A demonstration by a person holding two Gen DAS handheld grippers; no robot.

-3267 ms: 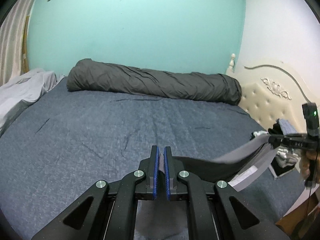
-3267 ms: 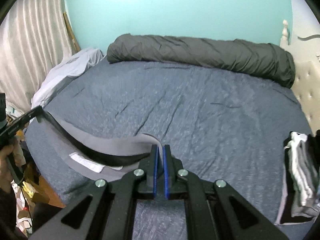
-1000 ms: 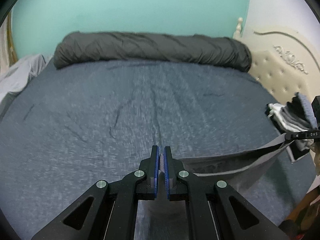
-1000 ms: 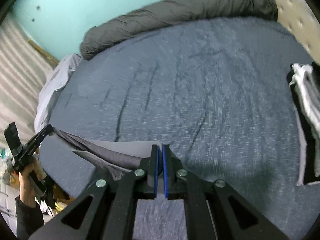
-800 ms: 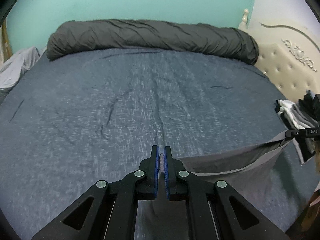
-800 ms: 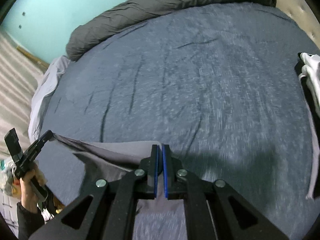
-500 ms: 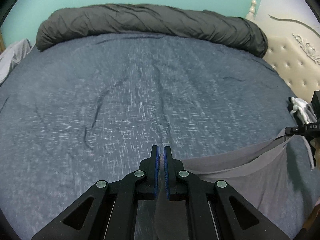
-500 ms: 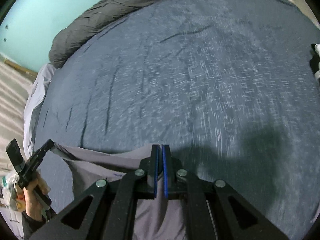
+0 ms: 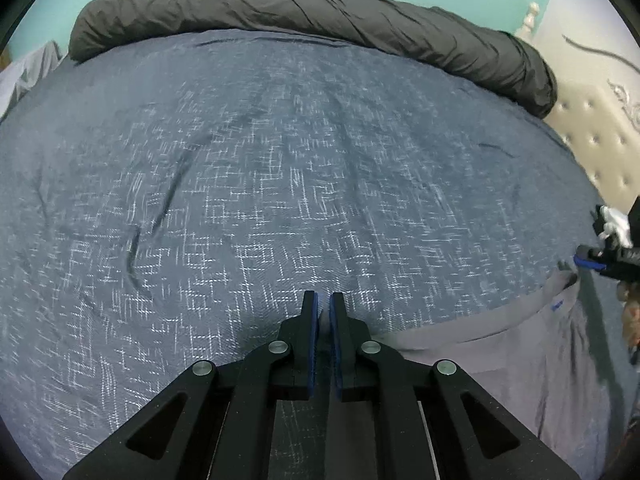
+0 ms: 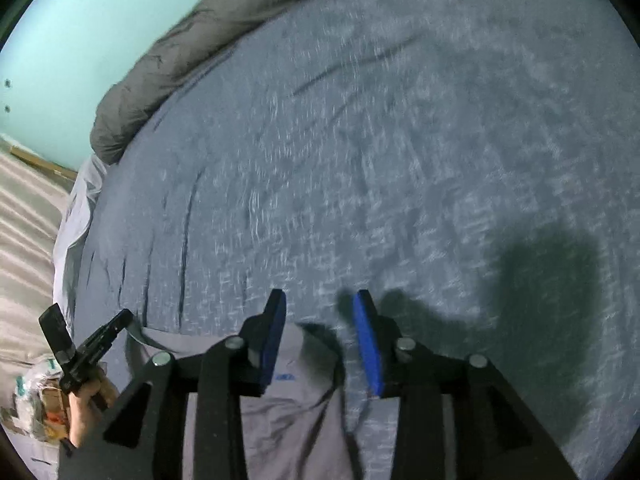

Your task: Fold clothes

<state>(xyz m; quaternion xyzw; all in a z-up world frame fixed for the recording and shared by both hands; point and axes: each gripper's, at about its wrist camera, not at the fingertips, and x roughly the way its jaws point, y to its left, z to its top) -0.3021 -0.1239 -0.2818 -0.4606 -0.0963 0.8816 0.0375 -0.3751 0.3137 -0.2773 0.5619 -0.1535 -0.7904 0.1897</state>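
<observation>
grey garment [image 9: 500, 344] laid on the bed [image 9: 280, 160]
left tongs [image 9: 324, 320] clamp its edge; right tongs [image 10: 320, 320] gape apart, so a 1-sided tug could wrinkle it.

Plain grey garment [image 9: 500, 344]; blue-grey bedsheet [image 9: 280, 160] flecked white; charcoal rolled duvet [image 9: 320, 12]; turquoise wall [image 10: 80, 32]

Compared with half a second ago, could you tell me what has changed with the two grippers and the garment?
The right gripper has opened and let go of the grey garment, which now lies on the blue bedspread instead of hanging stretched above it. Both grippers have tipped down toward the bed. The left gripper stays nearly closed on the garment's other corner. The rolled dark duvet has not moved.
</observation>
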